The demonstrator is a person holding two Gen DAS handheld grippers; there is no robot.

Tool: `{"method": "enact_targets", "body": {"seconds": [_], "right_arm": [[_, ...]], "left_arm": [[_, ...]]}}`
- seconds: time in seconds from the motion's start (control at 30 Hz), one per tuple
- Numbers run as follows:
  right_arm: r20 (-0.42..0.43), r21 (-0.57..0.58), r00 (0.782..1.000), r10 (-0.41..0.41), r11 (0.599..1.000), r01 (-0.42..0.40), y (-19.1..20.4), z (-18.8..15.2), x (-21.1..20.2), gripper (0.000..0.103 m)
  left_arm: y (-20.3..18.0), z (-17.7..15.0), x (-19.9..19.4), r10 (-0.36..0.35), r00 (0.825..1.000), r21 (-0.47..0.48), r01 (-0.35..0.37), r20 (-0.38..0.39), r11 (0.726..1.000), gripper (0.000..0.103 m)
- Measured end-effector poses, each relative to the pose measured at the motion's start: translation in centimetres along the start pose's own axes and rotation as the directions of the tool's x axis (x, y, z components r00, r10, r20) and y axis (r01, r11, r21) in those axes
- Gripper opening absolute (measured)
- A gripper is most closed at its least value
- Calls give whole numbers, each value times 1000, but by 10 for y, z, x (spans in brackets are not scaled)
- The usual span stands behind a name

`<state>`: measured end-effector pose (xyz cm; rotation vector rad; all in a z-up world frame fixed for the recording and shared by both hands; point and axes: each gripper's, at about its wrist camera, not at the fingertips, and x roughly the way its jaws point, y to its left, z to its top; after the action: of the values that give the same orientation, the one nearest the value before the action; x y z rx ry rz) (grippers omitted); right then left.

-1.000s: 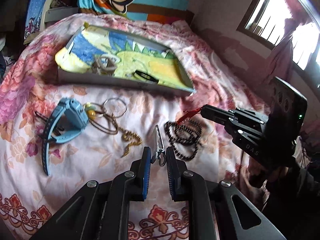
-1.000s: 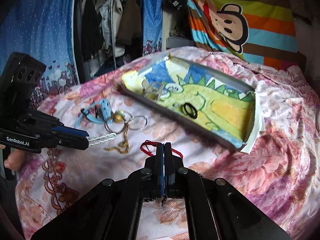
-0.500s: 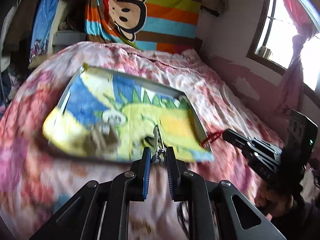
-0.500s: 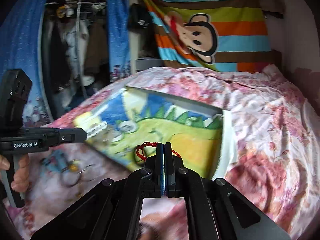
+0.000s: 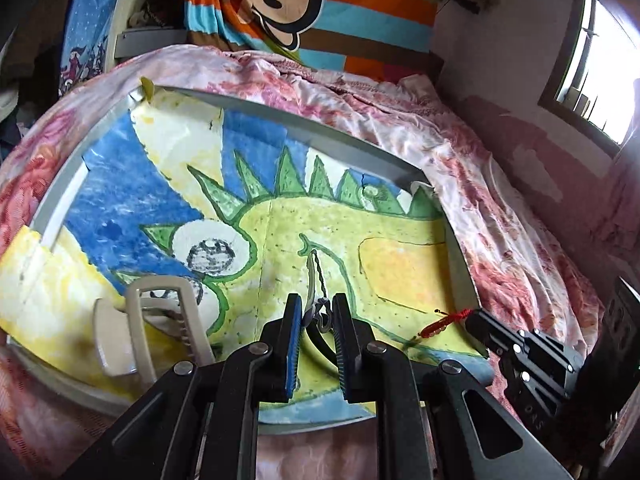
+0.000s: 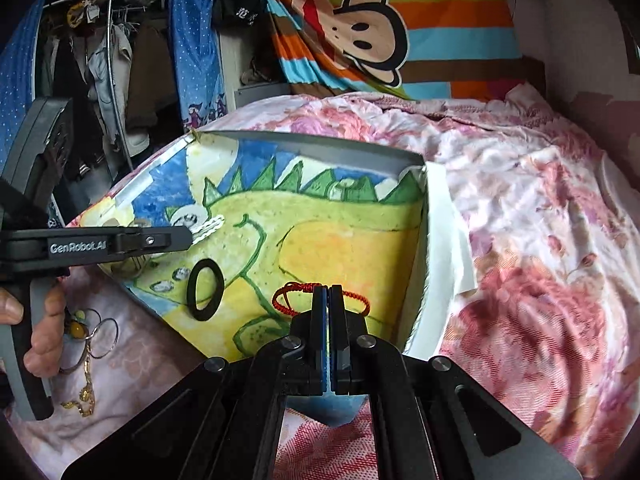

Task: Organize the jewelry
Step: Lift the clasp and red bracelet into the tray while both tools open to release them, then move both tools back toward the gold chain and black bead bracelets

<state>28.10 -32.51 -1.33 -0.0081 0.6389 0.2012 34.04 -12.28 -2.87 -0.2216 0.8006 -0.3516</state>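
A grey tray (image 5: 332,128) lined with a painted dinosaur picture lies on the flowered bed; it also shows in the right wrist view (image 6: 320,150). My left gripper (image 5: 316,314) is shut on a silver bracelet (image 5: 313,280) and holds it over the tray's middle; the bracelet shows white in the right wrist view (image 6: 208,227). My right gripper (image 6: 328,292) is shut on a red cord bracelet (image 6: 286,298) over the tray's near right part; the cord shows in the left wrist view (image 5: 442,322). A beige hair claw (image 5: 152,328) and a black ring (image 6: 205,283) lie in the tray.
Thin ring bangles (image 6: 100,334) and a gold chain (image 6: 82,394) lie on the bedspread left of the tray. A striped monkey blanket (image 6: 360,40) hangs behind the bed. Clothes hang at the far left (image 6: 112,64). A window (image 5: 596,64) is on the right.
Both grippers lifted their bracelets off the bedspread and carried them forward over the tray. The loose jewelry on the bed dropped out of the left wrist view.
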Motion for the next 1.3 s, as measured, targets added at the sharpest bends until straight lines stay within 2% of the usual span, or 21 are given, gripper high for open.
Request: {"method": "enact_targets", "body": {"seconds": [0.2,0.4,0.5,0.53,0.57,0.63,0.67,0.7,0.73,0.83,0.87,0.93,1.0,1.13,1.3], "right_arm": [[-12,14,1000,1,1000,-1,-2,-4,1,2],[-34,22,999,-16,1000,17,-3,-4,1,2],[-52,32,998,-24,999,26,-4,-4,-2,7],[-53,37,998,-24,999,26,-4,-4,-4,16],[-50,44,999,-21,999,24,-4,-4,-8,29],[-32,59,999,-18,998,20,-4,-3,-17,44],[-26,62,999,-20,998,22,-3,-2,-22,44],[-24,61,999,-25,998,27,-2,-1,-26,44],[-19,59,999,-31,998,32,-1,0,-31,44],[14,58,999,-40,998,39,4,5,-52,47],[31,62,999,-41,997,39,6,7,-62,57],[72,65,997,-21,998,16,10,9,-80,68],[104,53,995,-11,999,6,16,10,-97,74],[185,45,983,20,999,-29,30,9,-135,95],[257,4,966,30,999,-32,55,-4,-174,99]], "left_arm": [[0,-1,10,39,999,1,-39,-21,999,15],[4,1,9,36,998,-40,-38,-49,998,17],[2,2,2,37,998,-40,-39,-50,998,20],[1,2,-2,38,998,-38,-39,-46,999,22],[0,3,-8,35,999,-36,-36,-37,999,23],[-3,3,-21,30,999,-31,-30,-18,999,34],[-5,3,-28,26,1000,-28,-26,-8,999,41],[-6,2,-38,26,1000,-31,-25,12,999,59],[-7,2,-46,27,999,-39,-25,37,999,71],[-8,2,-75,16,995,-48,-11,97,999,76],[-9,2,-85,18,994,-47,-13,111,999,78],[-12,1,-103,34,988,-44,-28,152,999,91],[-14,-5,-127,45,976,-36,-38,215,999,101],[-18,-18,-164,79,954,-2,-82,290,997,103],[-23,-43,-200,115,922,65,-149,371,987,103]]}}
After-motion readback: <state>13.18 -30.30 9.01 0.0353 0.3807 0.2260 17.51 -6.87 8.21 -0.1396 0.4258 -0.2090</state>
